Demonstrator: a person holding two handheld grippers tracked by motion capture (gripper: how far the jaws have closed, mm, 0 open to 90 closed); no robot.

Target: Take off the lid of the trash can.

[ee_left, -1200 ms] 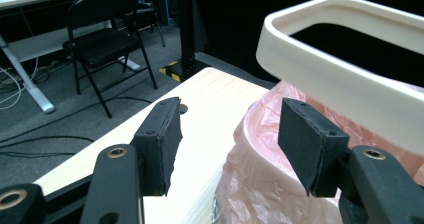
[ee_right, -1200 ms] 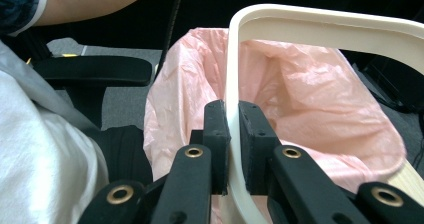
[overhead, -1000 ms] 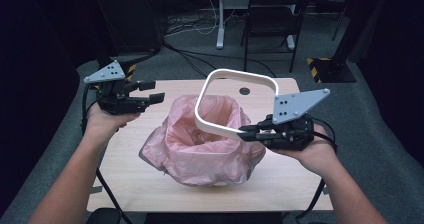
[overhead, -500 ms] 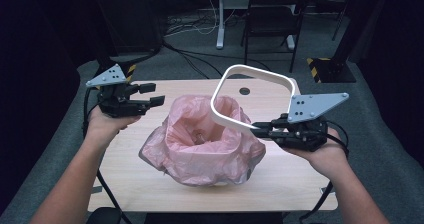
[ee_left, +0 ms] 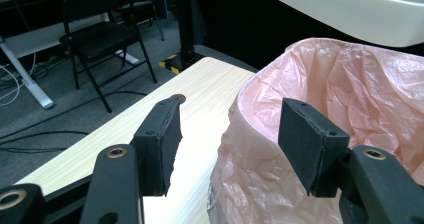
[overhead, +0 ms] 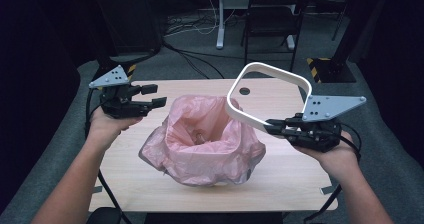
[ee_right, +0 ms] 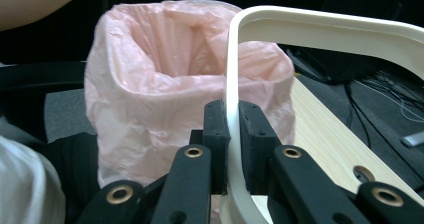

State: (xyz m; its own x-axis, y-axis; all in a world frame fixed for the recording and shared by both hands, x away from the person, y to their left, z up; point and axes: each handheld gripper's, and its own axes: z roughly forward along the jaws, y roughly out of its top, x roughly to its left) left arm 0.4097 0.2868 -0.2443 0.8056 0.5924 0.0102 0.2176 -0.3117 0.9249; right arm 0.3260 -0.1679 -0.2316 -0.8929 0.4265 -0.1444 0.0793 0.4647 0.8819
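Right gripper (overhead: 272,125) pinches the white ring (overhead: 265,91) (a rounded-square frame), held up just beyond its jaws, above the pink-bagged bin (overhead: 205,139). Left gripper (overhead: 152,96) stands spread beside that bin.

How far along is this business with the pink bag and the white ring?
Done: the pink bag already lines a bin on the table, its top folded over the rim. In hand: the right gripper pinches the white ring by its edge and holds it tilted in the air, beside the bag. The left gripper waits open near the bag. Left, probably: setting the ring somewhere.
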